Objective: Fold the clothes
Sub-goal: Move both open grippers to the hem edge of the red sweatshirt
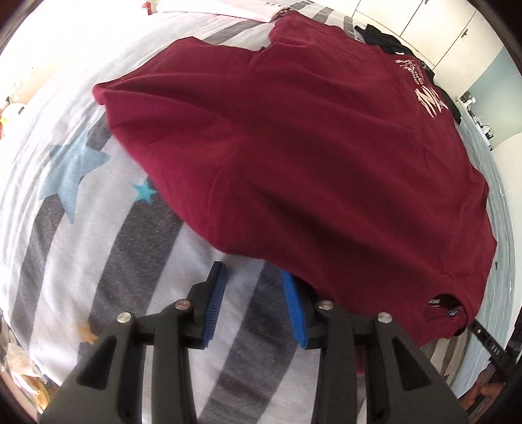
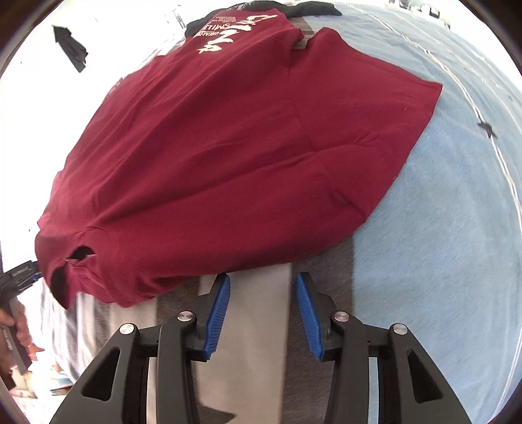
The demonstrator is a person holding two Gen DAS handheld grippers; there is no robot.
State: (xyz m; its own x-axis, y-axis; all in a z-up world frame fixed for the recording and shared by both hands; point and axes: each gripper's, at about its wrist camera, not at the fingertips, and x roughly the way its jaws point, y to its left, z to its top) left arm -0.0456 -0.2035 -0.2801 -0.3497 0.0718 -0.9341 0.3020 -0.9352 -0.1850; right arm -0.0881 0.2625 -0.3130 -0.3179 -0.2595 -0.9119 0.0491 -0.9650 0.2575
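A dark red T-shirt (image 1: 293, 156) with white lettering lies spread on the bed, collar toward me and lettered part at the far end. It also shows in the right wrist view (image 2: 228, 146). My left gripper (image 1: 254, 277) is open and empty, just short of the shirt's near edge, its right pad (image 1: 293, 313) close beside the cloth. My right gripper (image 2: 262, 287) is open and empty, just short of the shirt's near edge on the other side. The left gripper's tip (image 2: 23, 274) shows by the collar in the right wrist view.
The bed cover (image 1: 98, 228) has grey stripes and blue stars, with a light blue part (image 2: 440, 228) on the right. A folded pale pink garment (image 1: 228, 8) lies at the far end. Black clothing (image 1: 381, 36) lies beyond the shirt. White cabinets (image 1: 424, 22) stand behind.
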